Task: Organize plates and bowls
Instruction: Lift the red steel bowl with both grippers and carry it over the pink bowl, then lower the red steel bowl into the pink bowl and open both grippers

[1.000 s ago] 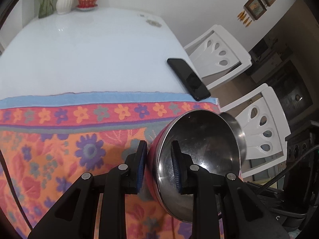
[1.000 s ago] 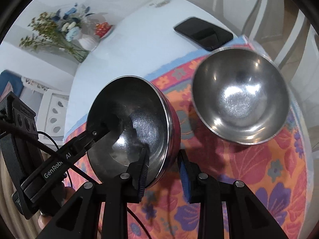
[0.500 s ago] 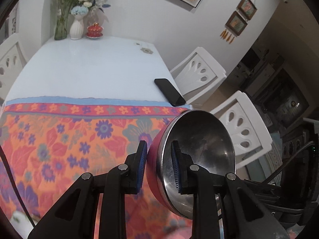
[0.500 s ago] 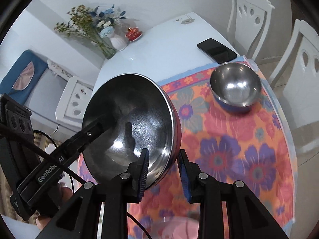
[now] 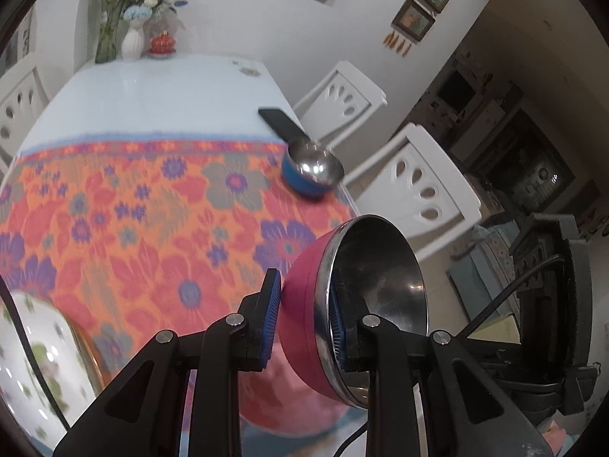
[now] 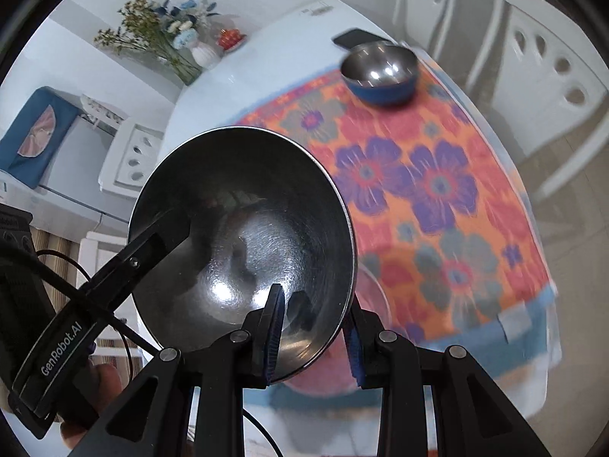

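Both grippers hold one steel bowl with a pink-red outside [image 5: 304, 297], lifted high above the table. My left gripper [image 5: 304, 316] is shut on its rim, one finger inside, one outside. My right gripper [image 6: 314, 327] is shut on the opposite rim of the same bowl [image 6: 243, 236]. A smaller steel bowl with a blue outside [image 5: 310, 171] sits on the floral cloth near the far right corner; it also shows in the right wrist view [image 6: 380, 72]. A white floral plate [image 5: 34, 361] lies at the lower left.
A black phone [image 5: 281, 123] lies on the white table [image 5: 152, 99] just behind the blue bowl. Vases with flowers [image 5: 133, 38] and a red pot stand at the far end. White chairs [image 5: 415, 186] line the right side. A pink dish [image 6: 323, 377] lies below the held bowl.
Both grippers have pulled back and up with the pink-red bowl, away from the blue bowl, which stays on the cloth. The white plate has come into view at lower left.
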{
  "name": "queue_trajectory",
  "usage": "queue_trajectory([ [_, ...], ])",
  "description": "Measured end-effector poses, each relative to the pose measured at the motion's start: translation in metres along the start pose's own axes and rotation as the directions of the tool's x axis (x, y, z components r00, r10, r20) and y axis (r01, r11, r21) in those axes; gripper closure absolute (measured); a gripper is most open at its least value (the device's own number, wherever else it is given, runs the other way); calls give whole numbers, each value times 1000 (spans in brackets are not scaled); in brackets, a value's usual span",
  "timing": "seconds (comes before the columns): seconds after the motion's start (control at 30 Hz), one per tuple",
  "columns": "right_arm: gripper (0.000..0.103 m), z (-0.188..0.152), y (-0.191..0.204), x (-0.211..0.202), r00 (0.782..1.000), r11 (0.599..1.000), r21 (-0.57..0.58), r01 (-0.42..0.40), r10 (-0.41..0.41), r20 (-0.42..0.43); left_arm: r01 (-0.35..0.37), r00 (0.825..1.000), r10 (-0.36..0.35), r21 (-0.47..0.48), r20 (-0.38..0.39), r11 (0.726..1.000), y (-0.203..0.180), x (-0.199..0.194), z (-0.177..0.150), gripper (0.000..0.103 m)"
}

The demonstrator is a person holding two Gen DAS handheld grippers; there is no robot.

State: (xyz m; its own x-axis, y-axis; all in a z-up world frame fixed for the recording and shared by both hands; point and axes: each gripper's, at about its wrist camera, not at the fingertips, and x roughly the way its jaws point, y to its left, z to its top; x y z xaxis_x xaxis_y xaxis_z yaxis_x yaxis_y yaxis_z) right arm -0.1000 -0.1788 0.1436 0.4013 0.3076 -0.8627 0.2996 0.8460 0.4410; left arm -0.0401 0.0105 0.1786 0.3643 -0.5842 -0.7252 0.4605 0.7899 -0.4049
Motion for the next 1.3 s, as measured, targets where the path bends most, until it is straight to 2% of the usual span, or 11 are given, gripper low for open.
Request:
queue_trajectory([
  [0.27, 74, -38, -20, 12, 998, 999, 10, 49, -48, -47, 3, 996, -6, -43, -88, 999, 4, 16, -49, 82],
  [0.5, 74, -48, -34, 33, 994, 998, 27, 51, -48, -94, -19, 989, 8, -71, -146, 997, 15, 33, -68, 82],
  [0.87, 74, -51, -35, 44, 992, 998, 22, 67, -64, -110, -49, 979, 35, -64, -201, 997, 22, 50, -73, 82],
  [1.0, 74, -49, -33, 44, 992, 997, 12, 77, -75, -102, -107, 976, 104, -6, -192, 994, 20, 49, -67, 77],
  [1.17, 74, -50, -29, 42, 992, 998, -6, 70, -70, -101, -136, 981, 139, 31, -138, 990, 20, 33, -61, 69],
  [1.3, 74, -57, -18, 44, 992, 996, -55, 73, -78, -104, -174, 970, 174, 19, -169, 985, 32, 38, -68, 69],
])
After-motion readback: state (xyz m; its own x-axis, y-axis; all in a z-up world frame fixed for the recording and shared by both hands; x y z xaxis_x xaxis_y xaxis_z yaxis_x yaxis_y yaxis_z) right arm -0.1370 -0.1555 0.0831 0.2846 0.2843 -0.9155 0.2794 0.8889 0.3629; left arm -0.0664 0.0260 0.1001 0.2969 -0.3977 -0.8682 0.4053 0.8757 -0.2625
